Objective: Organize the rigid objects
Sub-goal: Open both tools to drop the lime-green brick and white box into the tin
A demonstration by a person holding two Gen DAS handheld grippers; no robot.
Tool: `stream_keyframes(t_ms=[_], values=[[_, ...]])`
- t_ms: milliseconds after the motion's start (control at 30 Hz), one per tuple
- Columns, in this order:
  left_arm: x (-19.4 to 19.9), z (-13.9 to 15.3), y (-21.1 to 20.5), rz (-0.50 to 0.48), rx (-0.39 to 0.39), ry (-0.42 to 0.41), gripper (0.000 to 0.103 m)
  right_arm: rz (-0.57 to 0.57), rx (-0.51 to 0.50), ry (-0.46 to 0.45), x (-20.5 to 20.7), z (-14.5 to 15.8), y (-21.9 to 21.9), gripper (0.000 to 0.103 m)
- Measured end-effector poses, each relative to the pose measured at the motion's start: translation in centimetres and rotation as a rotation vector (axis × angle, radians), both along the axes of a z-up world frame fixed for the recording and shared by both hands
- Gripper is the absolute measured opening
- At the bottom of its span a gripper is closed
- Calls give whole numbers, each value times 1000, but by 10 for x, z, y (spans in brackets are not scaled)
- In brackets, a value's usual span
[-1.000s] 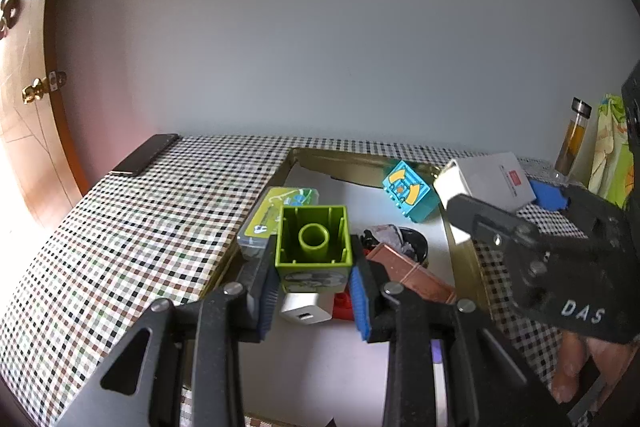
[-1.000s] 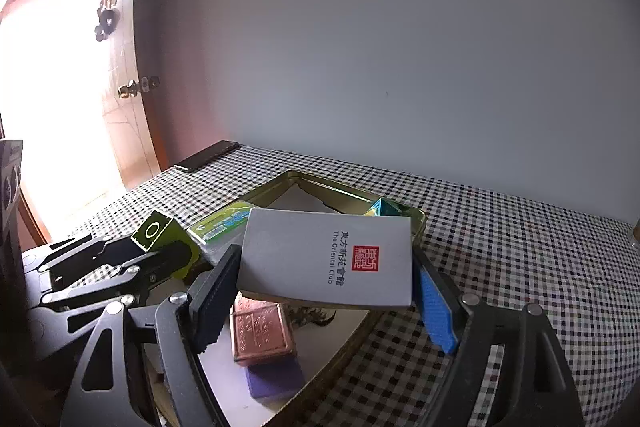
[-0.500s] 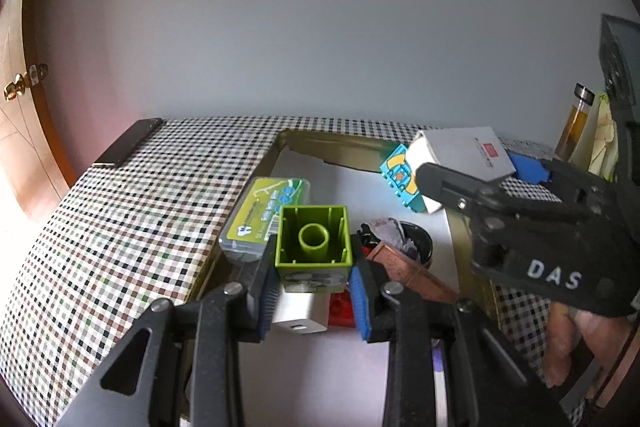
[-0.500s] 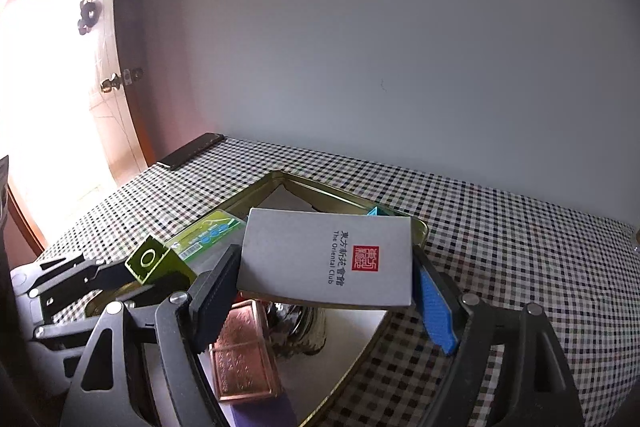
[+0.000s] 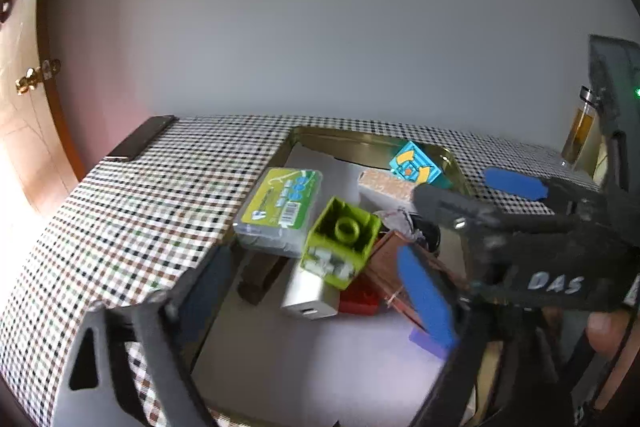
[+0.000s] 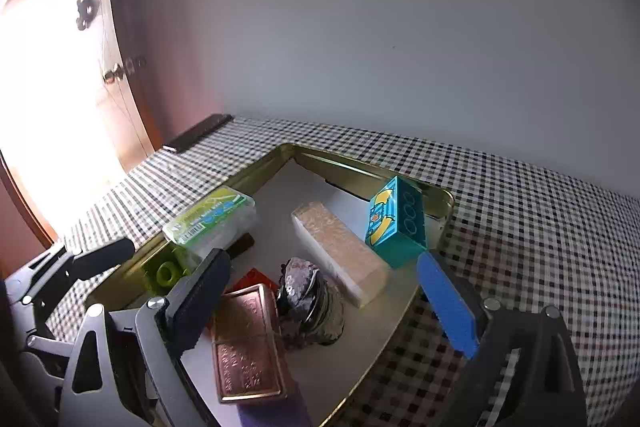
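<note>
A gold tin tray (image 5: 360,137) (image 6: 360,169) on the checked table holds the objects. The green toy brick (image 5: 342,241) (image 6: 164,273) lies tilted in it on a silver block (image 5: 308,293). The white card box (image 6: 340,253) (image 5: 386,185) lies in the tray beside a teal brick (image 6: 396,227) (image 5: 414,169). A copper tin (image 6: 246,343), a green-labelled clear case (image 5: 280,207) (image 6: 210,221) and a dark crumpled lump (image 6: 308,297) lie there too. My left gripper (image 5: 316,287) is open above the green brick. My right gripper (image 6: 320,301) (image 5: 464,195) is open over the tray.
A dark phone (image 5: 140,139) (image 6: 198,137) lies at the table's far left corner. A bottle of amber liquid (image 5: 580,129) stands at the far right. A wooden door (image 6: 60,107) is to the left. A red piece (image 5: 358,301) and a purple piece (image 5: 426,341) lie in the tray.
My left gripper has opened and let the green brick drop tilted into the tray. My right gripper has opened and let the white card box go; it now lies in the tray.
</note>
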State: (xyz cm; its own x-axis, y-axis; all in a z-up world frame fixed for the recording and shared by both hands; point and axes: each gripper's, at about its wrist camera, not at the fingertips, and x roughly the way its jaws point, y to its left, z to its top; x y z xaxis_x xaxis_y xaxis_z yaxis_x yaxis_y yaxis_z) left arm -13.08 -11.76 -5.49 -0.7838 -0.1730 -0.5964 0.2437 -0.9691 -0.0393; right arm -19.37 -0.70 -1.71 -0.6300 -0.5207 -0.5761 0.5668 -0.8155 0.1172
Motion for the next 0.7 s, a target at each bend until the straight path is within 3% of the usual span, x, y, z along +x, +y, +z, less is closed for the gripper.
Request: stream_keyframes(t_ms=[333,700], values=[[26,16,3,33,-28,51,102,-3,-84,70,33,24,27,97],[34,19,10,54,-72,55,102,32,-94,97,57,30,37,98]])
